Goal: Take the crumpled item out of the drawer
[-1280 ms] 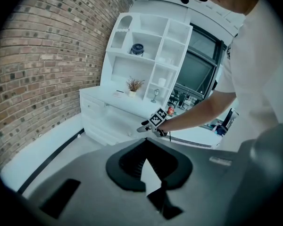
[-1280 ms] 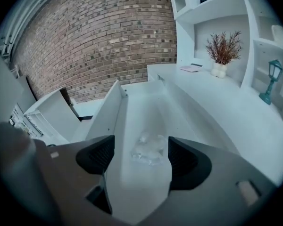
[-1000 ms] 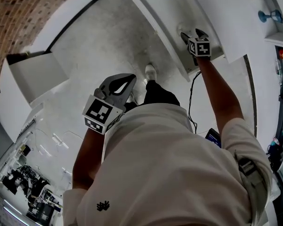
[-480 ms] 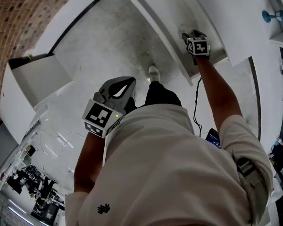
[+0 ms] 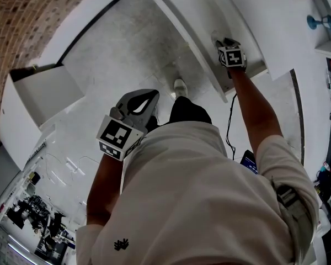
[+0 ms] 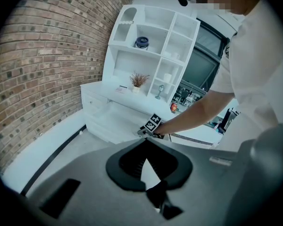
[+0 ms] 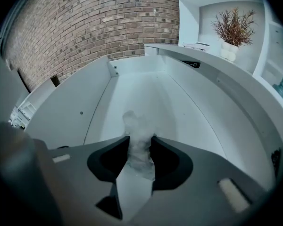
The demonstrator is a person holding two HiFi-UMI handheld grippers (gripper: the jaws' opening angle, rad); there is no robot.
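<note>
White drawer (image 7: 75, 108): right gripper (image 7: 139, 144) fingers just closed onto crumpled item (image 7: 132, 122); left gripper (image 6: 145, 143) shut.

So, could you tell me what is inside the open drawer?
Only the crumpled item, a whitish wad on the drawer floor; the jaws of the right gripper have just been closing and pinch it. The gripper covers the drawer's near end.

Drawer (image 7: 146, 93) looks smooth and matt, wall (image 7: 108, 18) rough brick

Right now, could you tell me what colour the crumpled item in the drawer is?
White and slightly see-through; the crumpled item shows best in the right gripper view.
</note>
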